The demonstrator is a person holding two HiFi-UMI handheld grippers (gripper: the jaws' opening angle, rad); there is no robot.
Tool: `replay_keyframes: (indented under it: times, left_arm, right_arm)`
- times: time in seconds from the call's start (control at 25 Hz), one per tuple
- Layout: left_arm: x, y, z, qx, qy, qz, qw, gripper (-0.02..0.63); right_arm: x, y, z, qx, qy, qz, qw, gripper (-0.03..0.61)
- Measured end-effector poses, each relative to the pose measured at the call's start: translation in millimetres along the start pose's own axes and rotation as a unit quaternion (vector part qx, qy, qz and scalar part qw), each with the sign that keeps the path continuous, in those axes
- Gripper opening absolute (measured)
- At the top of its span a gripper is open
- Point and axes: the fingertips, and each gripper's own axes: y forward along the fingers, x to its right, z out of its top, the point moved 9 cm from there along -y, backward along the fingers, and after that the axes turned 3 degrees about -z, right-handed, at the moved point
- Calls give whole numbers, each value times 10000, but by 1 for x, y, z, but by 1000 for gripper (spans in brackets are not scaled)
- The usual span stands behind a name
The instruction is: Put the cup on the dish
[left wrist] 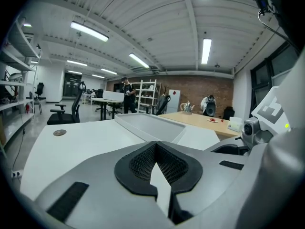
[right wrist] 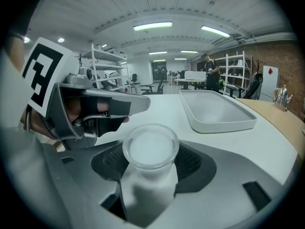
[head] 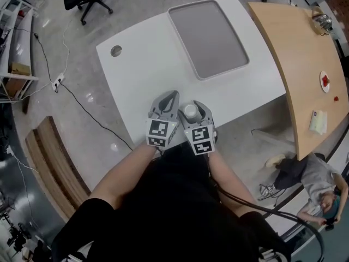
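Light is bright and even, coming from long ceiling strips (left wrist: 89, 31) high above my left fingers (left wrist: 86, 175) and my right fingers (right wrist: 224, 171). The white table (head: 136, 75) ahead of them glows pale with a soft sheen, and the shadow under my fingers is faint and soft-edged. The floor (head: 82, 124) left of my left fingers carries small bright glints. The cup (right wrist: 150, 149) between my right fingers looks hazy and slightly out of focus, as do my nearest finger surfaces. Both views along my fingers bulge, straight ceiling lines curve, and their corners fall to black.
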Motion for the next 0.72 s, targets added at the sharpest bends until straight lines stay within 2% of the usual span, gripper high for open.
replay_keyframes:
  times: [0.32,0.72]
  left_arm:
    - [11,-1,20,119,-9,-13,9999,8]
    - [34,-1,98,630,229,-197,9976,8]
  right_arm:
    - [17,-26,13,55,123,-63,9999,249]
    - [49,-88,81,221,146,-119,9996,249]
